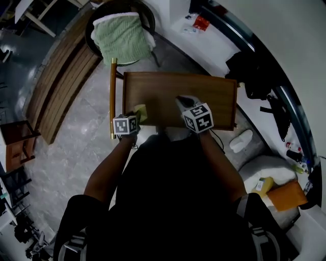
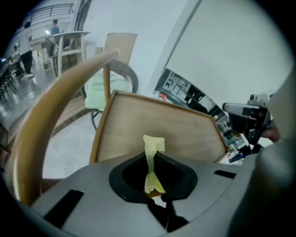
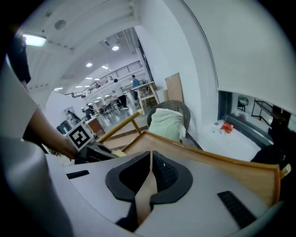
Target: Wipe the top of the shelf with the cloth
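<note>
Grey floor [image 1: 76, 137] lies open at 9 o'clock of the shelf. The shelf top [image 1: 204, 94] is bare brown wood with a raised lip along its edges, far edge at 12, your body at 6. The wood is free from 12 round to 3 o'clock. A chair [image 1: 146, 14] with a green towel [image 1: 122, 35] stands at 11, apart from the far-left corner. A wooden rail [image 1: 112, 97] runs just beside the left edge. Your right gripper [image 1: 182, 100] sits over the near middle, jaws closed together with nothing in them. Your left gripper [image 1: 135, 117] is at the 8 o'clock corner. Its jaws are pinched on the yellow cloth [image 1: 141, 112], which sticks out past the tips by the near-left edge.
</note>
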`<state>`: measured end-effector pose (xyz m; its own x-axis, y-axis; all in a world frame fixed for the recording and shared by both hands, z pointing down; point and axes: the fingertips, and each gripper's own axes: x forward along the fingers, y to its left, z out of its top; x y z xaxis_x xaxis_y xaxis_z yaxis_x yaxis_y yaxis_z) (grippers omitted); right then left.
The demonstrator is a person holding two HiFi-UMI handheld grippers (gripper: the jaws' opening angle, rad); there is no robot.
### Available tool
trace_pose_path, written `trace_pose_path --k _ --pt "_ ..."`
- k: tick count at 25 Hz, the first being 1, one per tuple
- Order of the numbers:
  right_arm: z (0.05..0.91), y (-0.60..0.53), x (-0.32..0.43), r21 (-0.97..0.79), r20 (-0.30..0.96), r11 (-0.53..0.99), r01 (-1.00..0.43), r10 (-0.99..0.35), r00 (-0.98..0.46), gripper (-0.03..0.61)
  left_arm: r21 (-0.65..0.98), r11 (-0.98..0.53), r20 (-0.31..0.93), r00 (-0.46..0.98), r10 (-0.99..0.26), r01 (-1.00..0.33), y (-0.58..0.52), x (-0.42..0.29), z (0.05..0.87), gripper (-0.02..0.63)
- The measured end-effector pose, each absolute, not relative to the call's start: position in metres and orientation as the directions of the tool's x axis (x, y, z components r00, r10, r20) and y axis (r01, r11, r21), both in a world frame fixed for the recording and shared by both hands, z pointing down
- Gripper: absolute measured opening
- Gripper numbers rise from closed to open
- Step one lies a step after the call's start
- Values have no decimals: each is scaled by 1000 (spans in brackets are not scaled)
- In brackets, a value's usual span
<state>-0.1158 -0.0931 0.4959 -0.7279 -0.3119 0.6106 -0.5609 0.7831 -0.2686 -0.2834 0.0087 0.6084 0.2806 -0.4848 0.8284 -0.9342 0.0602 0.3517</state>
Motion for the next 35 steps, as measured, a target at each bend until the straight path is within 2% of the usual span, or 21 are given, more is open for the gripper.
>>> trace_pose_path --k 6,9,12,16,19,26,35 --pt "413 -93 -92 -248 442 903 -349 -215 -871 31 450 -121 583 394 -710 -885 -58 -220 492 34" --pt "369 -97 -80 -234 347 924 -303 -212 -914 31 439 -221 457 428 -780 -871 -81 -195 424 34" --pt "315 -103 -72 -237 166 942 -237 -201 -965 29 453 -304 341 478 -809 -838 -100 -175 367 34" --pt "228 -96 -54 -131 -80 982 -134 -145 -986 31 457 -410 222 547 -807 -790 -105 -149 309 34" --pt "159 -104 -43 -35 -193 993 -117 -122 -974 31 404 -484 146 577 -804 -776 -100 -140 266 34" --pt "112 -110 -57 -25 -97 996 -86 -88 -991 31 270 -587 1 610 -792 -763 -78 -130 174 34" --pt "118 -87 -64 -108 -157 992 71 54 -986 25 227 -667 -72 671 -738 -709 -68 -118 143 34"
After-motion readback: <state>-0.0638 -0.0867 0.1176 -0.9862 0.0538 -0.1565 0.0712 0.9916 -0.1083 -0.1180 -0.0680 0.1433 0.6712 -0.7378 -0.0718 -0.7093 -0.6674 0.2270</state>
